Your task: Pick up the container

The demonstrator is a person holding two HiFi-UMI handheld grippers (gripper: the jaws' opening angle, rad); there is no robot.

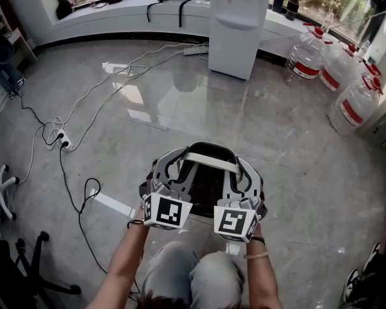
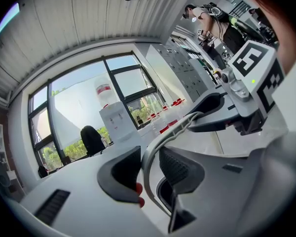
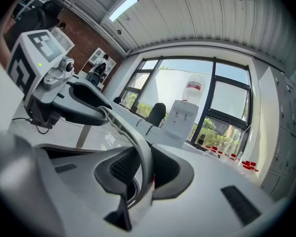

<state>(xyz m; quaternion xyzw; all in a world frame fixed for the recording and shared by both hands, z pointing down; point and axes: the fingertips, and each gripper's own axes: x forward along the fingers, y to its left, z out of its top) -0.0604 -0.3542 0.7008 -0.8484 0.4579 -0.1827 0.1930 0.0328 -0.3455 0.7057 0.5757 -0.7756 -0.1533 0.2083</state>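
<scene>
Find the container (image 1: 206, 176) held clear of the floor (image 1: 180, 108), just ahead of the person's knees (image 1: 193, 279). Note its thin rim (image 2: 149, 154) pinched between the fingers of the left gripper (image 1: 156, 190) at the near left edge. Observe the same pinch by the right gripper (image 1: 246, 198) at the near right edge. See the water dispenser (image 1: 235, 31) and water jugs (image 1: 338, 69) well beyond.

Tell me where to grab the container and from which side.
Grip the container by its thin rim at the near edge, coming in level from the person's side. The body is too wide for one pair; the rim is a narrow wall, and the left tongs and right tongs each clamp it there.
</scene>
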